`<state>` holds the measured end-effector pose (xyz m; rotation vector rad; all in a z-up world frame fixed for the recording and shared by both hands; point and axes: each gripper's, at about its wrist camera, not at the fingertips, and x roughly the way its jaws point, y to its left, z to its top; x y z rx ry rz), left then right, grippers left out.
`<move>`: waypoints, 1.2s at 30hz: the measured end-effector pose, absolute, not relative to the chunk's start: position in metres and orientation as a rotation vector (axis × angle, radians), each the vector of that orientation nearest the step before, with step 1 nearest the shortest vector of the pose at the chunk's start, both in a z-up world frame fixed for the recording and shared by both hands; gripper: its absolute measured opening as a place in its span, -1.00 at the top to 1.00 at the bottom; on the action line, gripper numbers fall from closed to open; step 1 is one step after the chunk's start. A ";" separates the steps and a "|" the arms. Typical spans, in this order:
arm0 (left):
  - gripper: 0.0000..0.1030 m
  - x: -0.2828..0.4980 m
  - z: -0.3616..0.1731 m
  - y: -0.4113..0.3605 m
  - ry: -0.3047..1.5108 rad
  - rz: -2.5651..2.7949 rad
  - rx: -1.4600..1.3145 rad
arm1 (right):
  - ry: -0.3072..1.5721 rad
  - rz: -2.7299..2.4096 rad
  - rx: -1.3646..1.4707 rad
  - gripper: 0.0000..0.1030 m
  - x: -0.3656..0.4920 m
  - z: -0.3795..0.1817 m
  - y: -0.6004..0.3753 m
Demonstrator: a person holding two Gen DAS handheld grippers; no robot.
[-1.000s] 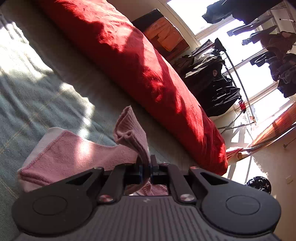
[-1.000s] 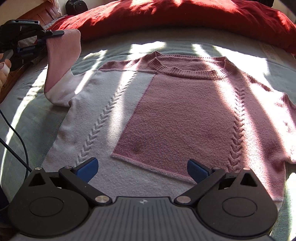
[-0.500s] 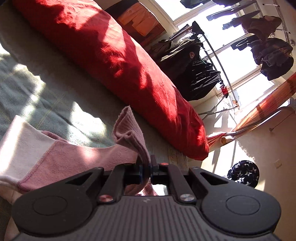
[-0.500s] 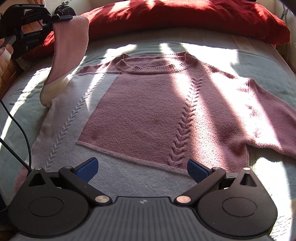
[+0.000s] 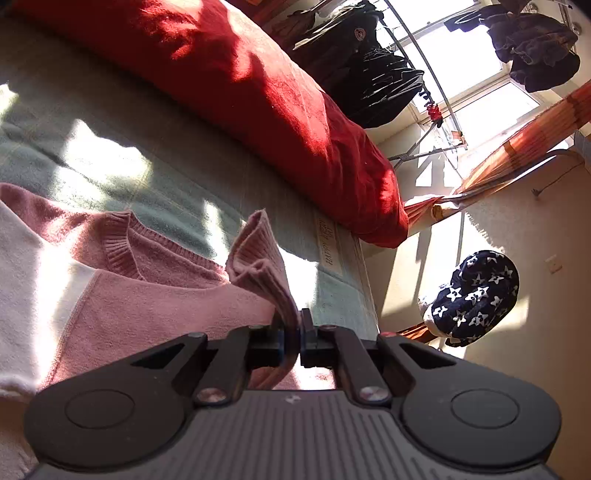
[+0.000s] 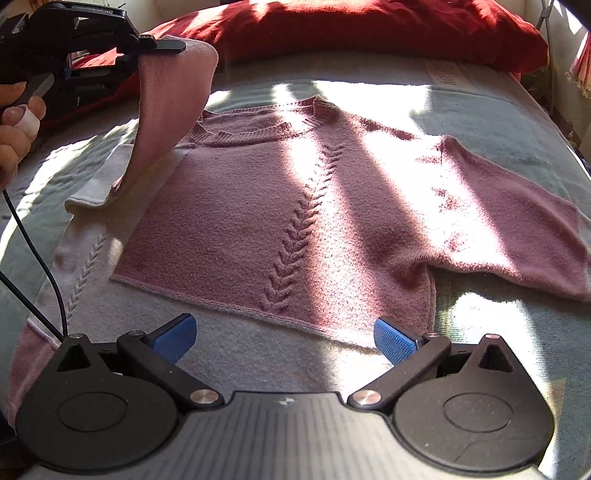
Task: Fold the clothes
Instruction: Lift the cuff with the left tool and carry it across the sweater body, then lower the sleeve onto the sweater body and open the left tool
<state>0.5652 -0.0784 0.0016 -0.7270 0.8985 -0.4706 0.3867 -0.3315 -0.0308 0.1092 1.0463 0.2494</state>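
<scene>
A pink and white knit sweater [image 6: 295,206] lies flat on the bed, front up, with its neckline toward the red pillow. My left gripper [image 5: 291,341] is shut on the cuff of the sweater's left sleeve [image 5: 258,254]. In the right wrist view that sleeve [image 6: 170,103] hangs lifted over the sweater's left shoulder, held by the left gripper [image 6: 162,44] in a person's hand [image 6: 14,129]. My right gripper [image 6: 284,339] hovers open above the sweater's white hem, with nothing between its blue pads [image 6: 391,339]. The other sleeve [image 6: 517,236] lies spread out to the right.
A long red pillow [image 6: 369,26] runs along the far edge of the green bedspread [image 6: 498,122]. A black cable [image 6: 40,258] trails at the left. Beyond the bed stand a clothes rack [image 5: 369,70] with dark garments, a star-patterned cap [image 5: 472,295] and orange curtains [image 5: 517,147].
The left gripper has carried the lifted sleeve to the right, from beside the sweater to over its left shoulder. The right gripper's view has shifted left relative to the sweater; it stays open.
</scene>
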 end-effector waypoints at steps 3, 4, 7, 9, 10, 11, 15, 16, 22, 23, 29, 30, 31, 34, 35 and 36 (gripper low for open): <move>0.90 0.567 -0.009 -0.099 0.929 -0.483 -0.659 | 1.045 0.246 0.113 -1.00 0.386 -0.031 -0.335; 0.90 0.567 -0.012 -0.104 0.936 -0.487 -0.645 | 1.044 0.245 0.114 -1.00 0.385 -0.031 -0.336; 0.90 0.568 -0.021 -0.112 0.951 -0.499 -0.636 | 1.046 0.238 0.115 -1.00 0.385 -0.031 -0.338; 0.90 0.568 -0.026 -0.115 0.963 -0.505 -0.635 | 1.049 0.233 0.113 -1.00 0.384 -0.032 -0.339; 0.90 0.569 -0.029 -0.117 0.971 -0.501 -0.630 | 1.050 0.232 0.113 -1.00 0.384 -0.032 -0.339; 0.90 0.568 -0.031 -0.118 0.978 -0.500 -0.628 | 1.052 0.230 0.112 -1.00 0.384 -0.032 -0.339; 0.90 0.566 -0.040 -0.124 0.996 -0.504 -0.623 | 1.053 0.226 0.110 -1.00 0.385 -0.033 -0.338; 0.90 0.565 -0.041 -0.126 0.999 -0.508 -0.613 | 1.054 0.225 0.108 -1.00 0.385 -0.034 -0.338; 0.90 0.561 -0.041 -0.142 1.010 -0.536 -0.519 | 1.056 0.222 0.102 -1.00 0.387 -0.034 -0.334; 0.90 0.561 -0.042 -0.144 1.012 -0.540 -0.517 | 1.059 0.220 0.100 -1.00 0.387 -0.034 -0.333; 0.87 0.565 -0.058 -0.153 1.073 -0.568 -0.475 | 1.070 0.209 0.101 -1.00 0.387 -0.036 -0.331; 0.85 0.565 -0.061 -0.154 1.086 -0.573 -0.464 | 1.069 0.207 0.102 -1.00 0.387 -0.036 -0.331; 0.80 0.563 -0.060 -0.155 1.087 -0.586 -0.450 | 1.067 0.204 0.101 -1.00 0.386 -0.035 -0.331; 0.60 0.555 -0.049 -0.151 1.059 -0.629 -0.415 | 1.063 0.201 0.101 -1.00 0.385 -0.033 -0.331; 0.50 0.552 -0.044 -0.149 1.048 -0.645 -0.403 | 1.063 0.198 0.099 -1.00 0.385 -0.033 -0.331; 0.42 0.548 -0.038 -0.147 1.037 -0.655 -0.388 | 1.065 0.197 0.099 -1.00 0.385 -0.033 -0.331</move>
